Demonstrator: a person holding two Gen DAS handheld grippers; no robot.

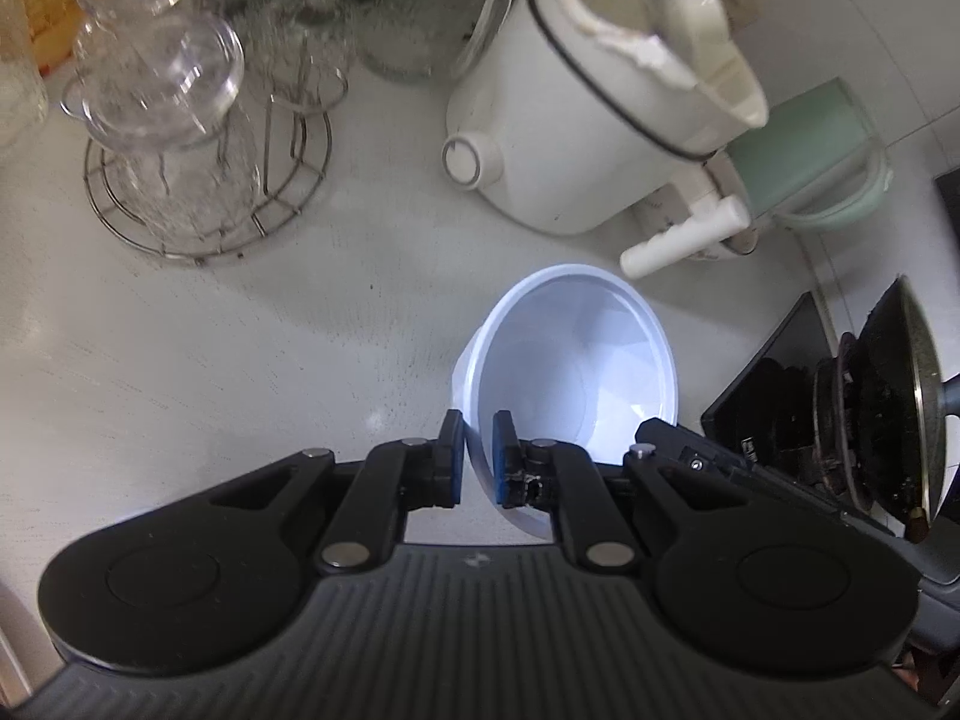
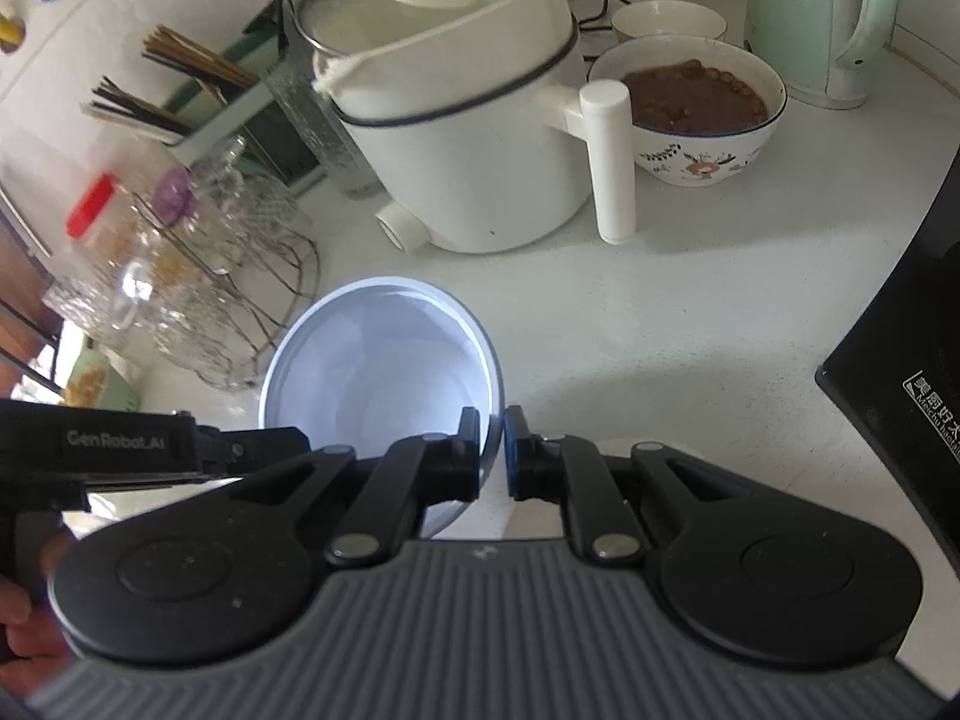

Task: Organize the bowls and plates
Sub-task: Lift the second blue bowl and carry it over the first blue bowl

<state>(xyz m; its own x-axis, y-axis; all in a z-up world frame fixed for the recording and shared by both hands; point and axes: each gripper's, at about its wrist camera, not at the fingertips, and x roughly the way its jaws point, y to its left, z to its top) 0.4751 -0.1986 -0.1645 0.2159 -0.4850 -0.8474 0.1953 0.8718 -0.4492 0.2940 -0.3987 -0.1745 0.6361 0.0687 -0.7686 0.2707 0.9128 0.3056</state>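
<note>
A pale blue-white empty bowl point(image 1: 576, 360) is held above the white counter by both grippers. My left gripper point(image 1: 478, 459) is shut on the bowl's near rim, one pad outside and one inside. In the right wrist view the same bowl point(image 2: 378, 372) is pinched at its right rim by my right gripper point(image 2: 492, 456), which is shut on it. The left gripper's body point(image 2: 120, 450) shows at the bowl's left edge. A patterned bowl of brown food point(image 2: 696, 114) and a small white bowl point(image 2: 666, 21) stand at the back right.
A white electric pot point(image 2: 468, 120) with a side handle stands behind the bowl. A wire rack of glass cups point(image 1: 180, 138) is at the left. A green kettle point(image 2: 822, 18) stands at the back right. A black cooktop point(image 2: 900, 396) and a dark pan point(image 1: 894, 414) lie to the right.
</note>
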